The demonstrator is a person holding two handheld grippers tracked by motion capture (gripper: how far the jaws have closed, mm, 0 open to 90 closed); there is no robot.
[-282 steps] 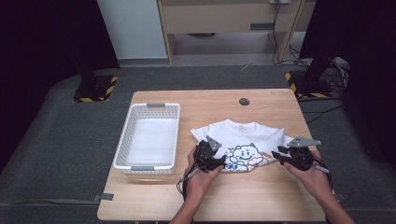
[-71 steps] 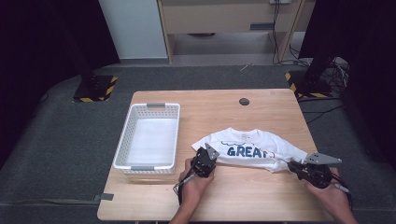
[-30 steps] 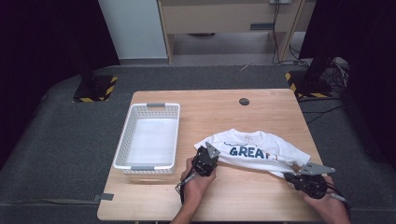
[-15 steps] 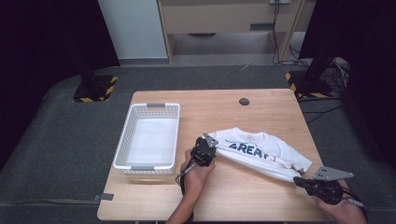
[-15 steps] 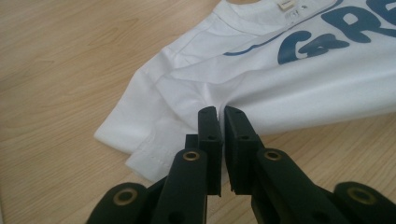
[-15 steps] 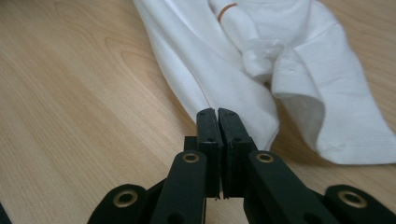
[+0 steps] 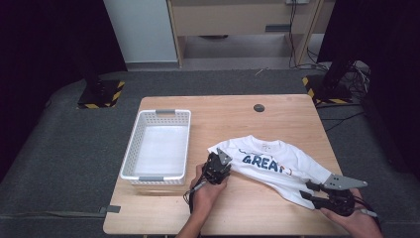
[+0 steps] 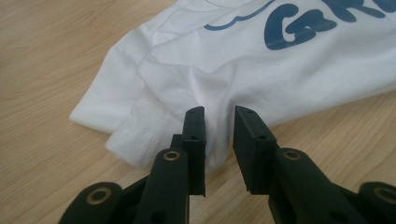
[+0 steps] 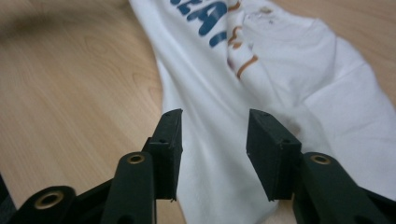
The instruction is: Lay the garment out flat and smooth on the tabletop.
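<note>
Basket (image 7: 157, 148) empty; left gripper (image 7: 216, 167) and right gripper (image 7: 309, 191) just parted over T-shirt (image 7: 277, 166).

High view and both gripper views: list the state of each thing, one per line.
T-shirt: folded over, lying flat on the table.
Basket: upright, nothing inside.
Left gripper: jaws just opened, off the cloth.
Right gripper: jaws just opened, shirt released.

wooden table (image 7: 233, 213) w/ white basket (image 7: 131, 148) at left, folded white t-shirt (image 7: 289, 168) at right, small dark disc (image 7: 258, 107) at far edge.
</note>
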